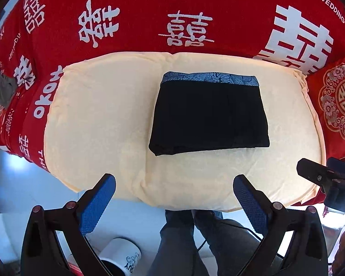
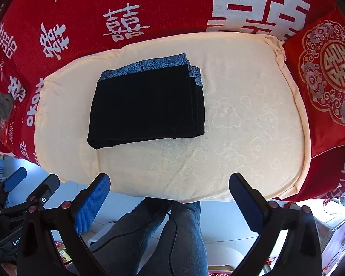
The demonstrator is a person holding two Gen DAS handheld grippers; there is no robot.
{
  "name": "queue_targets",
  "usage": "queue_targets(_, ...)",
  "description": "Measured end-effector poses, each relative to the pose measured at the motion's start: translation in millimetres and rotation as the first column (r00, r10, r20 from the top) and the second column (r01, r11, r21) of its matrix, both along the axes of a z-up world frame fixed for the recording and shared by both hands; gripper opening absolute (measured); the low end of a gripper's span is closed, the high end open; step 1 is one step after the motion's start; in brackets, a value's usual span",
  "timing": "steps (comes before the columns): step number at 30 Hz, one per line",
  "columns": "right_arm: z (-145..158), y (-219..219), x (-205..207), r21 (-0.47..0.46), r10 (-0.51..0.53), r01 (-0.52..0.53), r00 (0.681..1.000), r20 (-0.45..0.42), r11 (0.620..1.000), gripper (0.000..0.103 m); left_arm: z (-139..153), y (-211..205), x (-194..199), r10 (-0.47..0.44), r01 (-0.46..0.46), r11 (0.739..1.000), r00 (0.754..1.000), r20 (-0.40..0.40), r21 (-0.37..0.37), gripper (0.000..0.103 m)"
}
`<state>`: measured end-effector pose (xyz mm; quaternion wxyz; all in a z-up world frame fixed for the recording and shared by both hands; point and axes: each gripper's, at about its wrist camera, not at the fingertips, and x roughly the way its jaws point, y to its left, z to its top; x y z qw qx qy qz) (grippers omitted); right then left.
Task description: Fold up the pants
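The black pants (image 1: pixel 209 115) lie folded into a neat rectangle on a cream cushion (image 1: pixel 99 124), with a blue patterned waistband along the far edge. They also show in the right wrist view (image 2: pixel 147 105), with stacked layers at the right side. My left gripper (image 1: pixel 173 181) is open and empty, held back over the cushion's near edge. My right gripper (image 2: pixel 169 180) is open and empty, also pulled back from the pants. The right gripper shows at the left wrist view's right edge (image 1: pixel 322 177); the left gripper shows at the right wrist view's left (image 2: pixel 32 184).
The cushion (image 2: pixel 253 124) rests on a red bedspread with white characters (image 1: pixel 149 11). A red embroidered pillow (image 2: pixel 329 69) lies to the right. A grey cloth (image 1: pixel 0 94) sits far left. The person's jeans-clad legs (image 2: pixel 172 234) and a white mug (image 1: pixel 122 255) are below.
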<state>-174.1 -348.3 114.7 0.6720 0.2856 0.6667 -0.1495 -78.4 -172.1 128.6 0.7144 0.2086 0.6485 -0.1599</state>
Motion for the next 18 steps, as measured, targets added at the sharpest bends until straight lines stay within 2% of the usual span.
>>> queue_targets(7,5,-5,-1,-0.032,0.003,-0.002,1.0,0.003,0.999,0.103,4,-8,0,-0.001,0.001,1.0,1.0,0.01,0.025,0.103)
queue_targets(13,8,2,4,-0.071,0.07,-0.069,0.998,0.007,0.995,0.103,6,-15,-2,-0.052,0.049,0.997,0.997,0.051,0.066,0.103)
queue_targets(18,7,5,7,-0.085,0.104,-0.104,0.995,0.0,0.991,0.103,2,-9,-4,-0.02,0.018,0.997,1.0,0.022,0.069,0.102)
